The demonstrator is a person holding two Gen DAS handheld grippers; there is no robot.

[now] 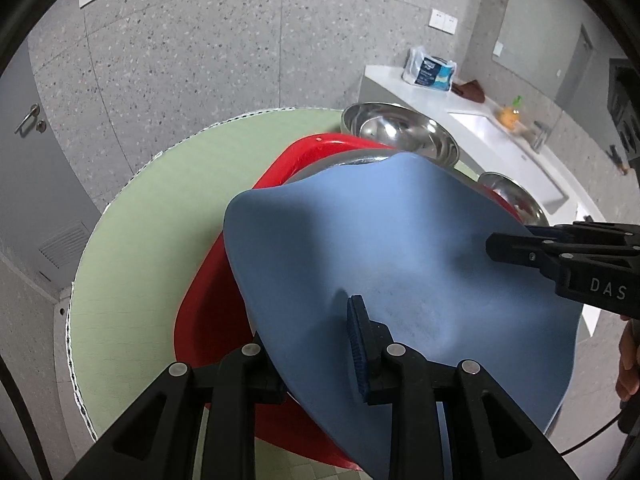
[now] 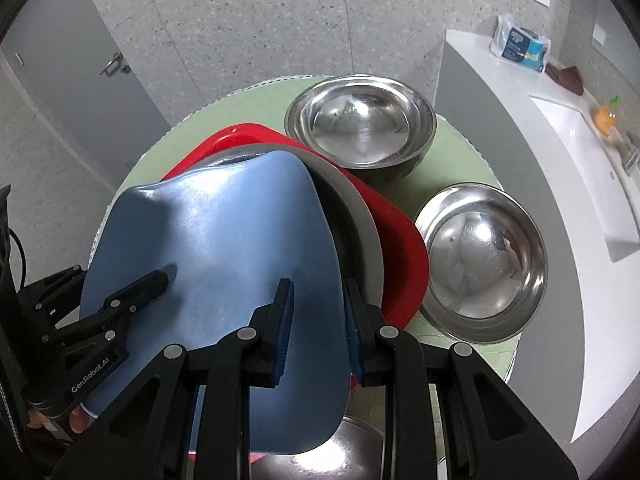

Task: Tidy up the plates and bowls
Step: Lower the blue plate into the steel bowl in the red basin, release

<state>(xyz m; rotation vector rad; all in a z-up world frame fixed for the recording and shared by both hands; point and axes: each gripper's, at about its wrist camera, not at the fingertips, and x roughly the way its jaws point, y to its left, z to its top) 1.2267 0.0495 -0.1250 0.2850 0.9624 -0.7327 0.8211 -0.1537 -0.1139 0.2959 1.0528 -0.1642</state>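
A wavy blue plate (image 1: 392, 248) (image 2: 216, 248) is held tilted above a grey plate (image 2: 360, 204) that lies on a red plate (image 1: 200, 312) (image 2: 404, 256). My left gripper (image 1: 316, 344) is shut on the blue plate's near edge; it also shows in the right wrist view (image 2: 156, 280). My right gripper (image 2: 318, 320) is shut on the plate's right edge, one finger on each side; it also shows in the left wrist view (image 1: 496, 244). Two steel bowls (image 2: 360, 124) (image 2: 480, 256) stand to the right of the plates on the round green table (image 1: 132, 232).
Another steel bowl (image 2: 340, 452) shows under the blue plate near the table's front edge. A white counter (image 2: 516, 92) with a sink (image 2: 584, 168), a tissue pack (image 2: 520, 44) and a brown cloth stands to the right. A grey door (image 1: 24, 120) is at the left.
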